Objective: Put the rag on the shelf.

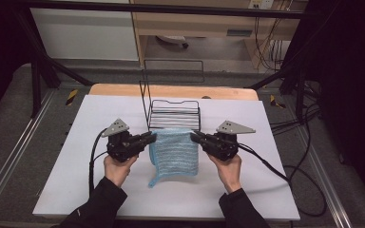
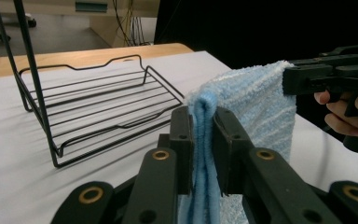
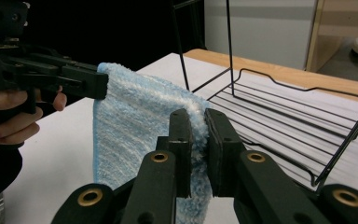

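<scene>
High view: the light blue striped terry cloth towel [image 1: 173,152] hangs between the two grippers, just in front of the black wire rack [image 1: 174,115] on the white tabletop [image 1: 76,180]. Left gripper [image 1: 152,137] pinches the towel's upper left corner, right gripper [image 1: 193,137] the upper right. The top edge is stretched level; the bottom trails onto the tabletop, one corner kicked out to the left. Judgement: a two-corner hold keeps it spread flat, likely for folding or for draping on the rack.

Left gripper view: jaws clamped on a doubled fold of towel [image 2: 205,140], cloth bunched between the pads. Other gripper [image 2: 307,79] bites the far corner, a hand [image 2: 349,112] behind it. Rack [image 2: 98,112] sits to the left, nothing in it.

Right gripper view: jaws clamped on the towel's edge [image 3: 198,140], nearly together, only cloth in the gap. Opposite gripper [image 3: 88,84] holds the other corner. Towel [image 3: 135,126] hangs taut between them; rack [image 3: 289,121] just beyond.
</scene>
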Demonstrator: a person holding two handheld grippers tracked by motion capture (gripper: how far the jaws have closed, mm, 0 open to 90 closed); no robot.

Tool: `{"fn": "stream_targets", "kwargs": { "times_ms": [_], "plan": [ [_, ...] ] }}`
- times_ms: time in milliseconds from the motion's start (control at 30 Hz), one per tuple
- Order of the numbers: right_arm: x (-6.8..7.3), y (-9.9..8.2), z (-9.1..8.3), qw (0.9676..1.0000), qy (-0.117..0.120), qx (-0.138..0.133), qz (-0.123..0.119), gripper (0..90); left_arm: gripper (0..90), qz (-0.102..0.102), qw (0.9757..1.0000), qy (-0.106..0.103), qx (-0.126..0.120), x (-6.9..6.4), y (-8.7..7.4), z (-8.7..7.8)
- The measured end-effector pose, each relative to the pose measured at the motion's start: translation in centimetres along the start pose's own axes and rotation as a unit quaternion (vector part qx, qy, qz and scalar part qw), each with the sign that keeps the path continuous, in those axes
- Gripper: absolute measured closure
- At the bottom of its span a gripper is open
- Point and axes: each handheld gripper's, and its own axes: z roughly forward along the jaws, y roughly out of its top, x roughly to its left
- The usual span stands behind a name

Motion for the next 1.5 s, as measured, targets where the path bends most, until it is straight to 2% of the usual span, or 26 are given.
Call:
{"fn": "stream_targets", "kwargs": {
  "times_ms": [300, 567, 833, 1300, 1500],
  "plan": [
    [0.4, 0.8, -0.9, 0.9997, -0.004, -0.022, -0.013, 82.0, 78.7, 0.018, 0.9995, -0.002, -0.026, -1.2, 1.0, -1.0],
    [1.0, 1.8, -1.8, 0.9987, -0.008, -0.044, -0.026, 82.0, 78.8, 0.026, 0.9984, -0.003, -0.050, -2.0, 1.8, -1.3],
    [1.2, 2.5, -2.2, 0.9978, -0.011, -0.056, -0.034, 82.2, 78.8, 0.030, 0.9975, -0.004, -0.063, -2.3, 2.5, -1.5],
    [1.4, 3.8, -2.0, 0.9968, -0.014, -0.070, -0.036, 82.3, 78.8, 0.031, 0.9961, -0.001, -0.082, -2.1, 4.1, -1.9],
    [1.2, 5.6, -1.7, 0.9955, -0.021, -0.084, -0.040, 82.3, 78.9, 0.023, 0.9949, 0.001, -0.098, -1.7, 5.6, -1.6]
  ]
}}
